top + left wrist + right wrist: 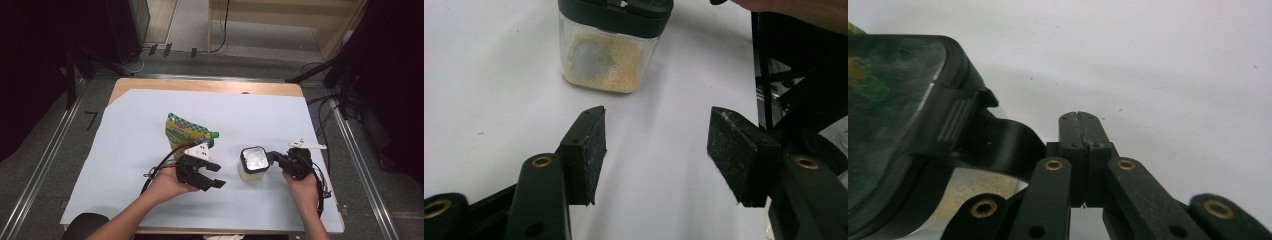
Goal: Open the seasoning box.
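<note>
A clear square plastic jar with a black flip lid and a layer of pale tan granules at its bottom [254, 165] stands upright on the white sheet [135, 150] covering the wooden desk [200, 85], right of the middle of the high view. In the left gripper view the same jar [606, 60] sits at the top centre, well ahead of the jaws and apart from them.

The left tool [212, 176], held in a hand [167, 184] at lower centre of the high view, points toward the jar with its jaws spread wide and nothing between them; its dark foam pads [596, 150] stand over bare sheet.

The right tool [273, 158], in the hand [302, 186] at lower right, has its jaws pressed fully together and grips nothing. Its tip lies right at the jar's lid edge, beside the black lid tab [998, 145] that juts out at the left of the right gripper view; whether they touch I cannot tell.

A green and yellow checked pouch with a green cap [187, 131] lies flat on the sheet above the left tool, near it.
</note>
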Tool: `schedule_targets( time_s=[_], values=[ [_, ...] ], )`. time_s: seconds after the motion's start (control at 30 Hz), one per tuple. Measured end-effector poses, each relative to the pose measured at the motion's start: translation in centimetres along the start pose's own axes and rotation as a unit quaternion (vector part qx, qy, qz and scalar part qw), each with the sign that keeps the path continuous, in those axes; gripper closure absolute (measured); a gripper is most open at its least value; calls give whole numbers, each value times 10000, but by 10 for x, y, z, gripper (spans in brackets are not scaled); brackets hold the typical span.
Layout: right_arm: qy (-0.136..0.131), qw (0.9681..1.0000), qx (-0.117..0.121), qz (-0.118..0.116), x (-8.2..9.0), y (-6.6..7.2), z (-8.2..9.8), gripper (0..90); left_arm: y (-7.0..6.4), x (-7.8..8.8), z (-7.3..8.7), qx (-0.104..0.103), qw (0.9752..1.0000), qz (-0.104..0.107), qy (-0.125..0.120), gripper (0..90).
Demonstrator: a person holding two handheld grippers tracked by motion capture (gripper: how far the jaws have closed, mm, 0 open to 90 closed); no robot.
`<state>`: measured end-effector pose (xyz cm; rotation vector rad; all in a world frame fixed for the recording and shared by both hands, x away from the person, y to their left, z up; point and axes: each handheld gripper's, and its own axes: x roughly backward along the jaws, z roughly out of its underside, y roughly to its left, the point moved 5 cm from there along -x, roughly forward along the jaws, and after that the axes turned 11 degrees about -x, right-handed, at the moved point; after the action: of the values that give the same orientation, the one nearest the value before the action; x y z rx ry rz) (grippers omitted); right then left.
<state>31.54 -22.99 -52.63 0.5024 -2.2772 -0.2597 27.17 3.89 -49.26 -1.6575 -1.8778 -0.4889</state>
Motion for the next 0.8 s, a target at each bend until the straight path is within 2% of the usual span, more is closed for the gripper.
schedule_targets(
  time_s=[0.17, 0.27, 0.33, 0.5, 0.63, 0.8],
  values=[
    [24, 9997, 174, 143, -8, 3, 1, 900, 1, -5, -3, -72, 9999, -94, -60, 374],
    [97, 9996, 220, 120, -11, 5, 2, 900, 3, -7, -5, -118, 9996, -217, -125, 360],
    [184, 9994, 285, 47, -14, 9, 3, 900, 2, -10, -8, -64, 9996, -199, -198, 352],
    [182, 9995, 246, 21, -15, 12, 4, 900, 0, -19, -12, -153, 9994, -259, -140, 315],
    [176, 9995, 246, 19, -15, 11, 5, 900, -1, -25, -17, -104, 9995, -228, -208, 305],
    [155, 9995, 264, 78, -11, 12, 4, 900, 1, -29, -29, -282, 9990, -285, -212, 307]
  ],
)
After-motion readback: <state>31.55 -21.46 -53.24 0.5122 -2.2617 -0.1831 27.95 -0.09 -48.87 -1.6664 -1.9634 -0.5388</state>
